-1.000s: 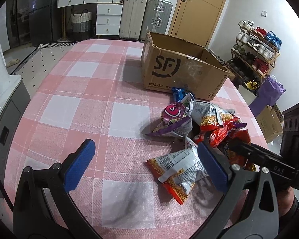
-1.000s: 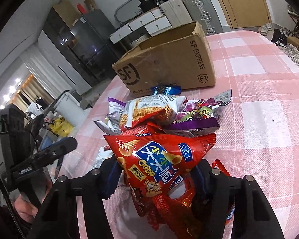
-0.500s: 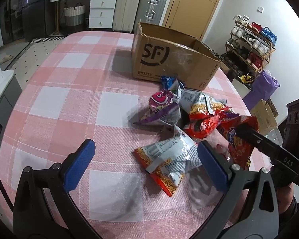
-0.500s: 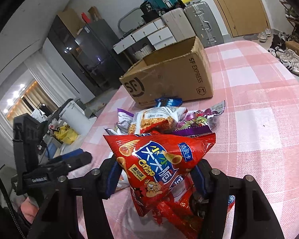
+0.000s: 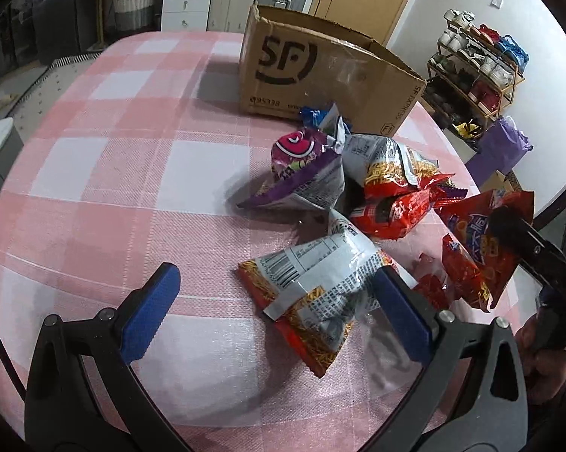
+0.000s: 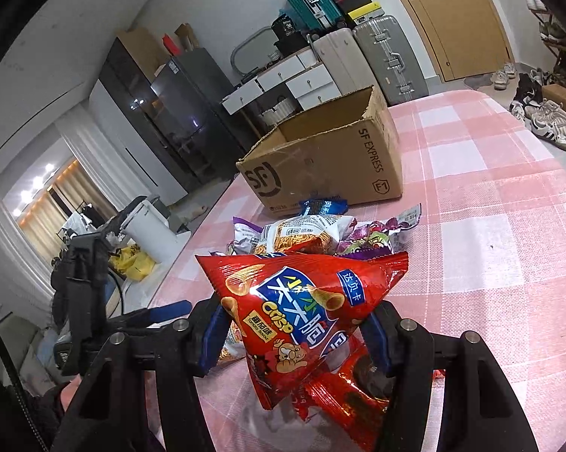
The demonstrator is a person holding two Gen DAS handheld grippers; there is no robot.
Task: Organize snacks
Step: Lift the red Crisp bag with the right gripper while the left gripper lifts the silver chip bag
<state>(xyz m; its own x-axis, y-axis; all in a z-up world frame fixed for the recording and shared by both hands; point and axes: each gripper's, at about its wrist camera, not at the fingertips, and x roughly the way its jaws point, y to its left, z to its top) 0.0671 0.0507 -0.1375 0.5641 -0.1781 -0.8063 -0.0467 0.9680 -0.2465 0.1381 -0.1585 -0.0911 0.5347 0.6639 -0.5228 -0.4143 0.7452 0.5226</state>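
A table under a pink-and-white checked cloth (image 5: 106,173) fills most of the left wrist view; its left and centre lie bare, and its rounded edge curves down the right side of the frame. An open SF Express cardboard box (image 5: 320,75) stands at upper centre, top flaps up, with bare cloth on its left.

Just below the box, right of centre, lies a heap of snack bags: a purple bag (image 5: 302,173), a silver-and-red noodle snack bag (image 5: 392,165), a small red packet (image 5: 392,214) and a blue packet (image 5: 313,115) touching the box's base. Nearer the camera, a silver-and-orange noodle snack bag (image 5: 317,293) lies apart from the heap.

The left gripper (image 5: 275,312) has its jaws wide apart over that bag, whose right corner is against the right blue pad (image 5: 403,316); the left pad is well clear.

In the right wrist view's lower centre, the right gripper (image 6: 294,335) is clamped on a red Crisp chip bag (image 6: 302,309), lifted off the cloth near the table's edge.
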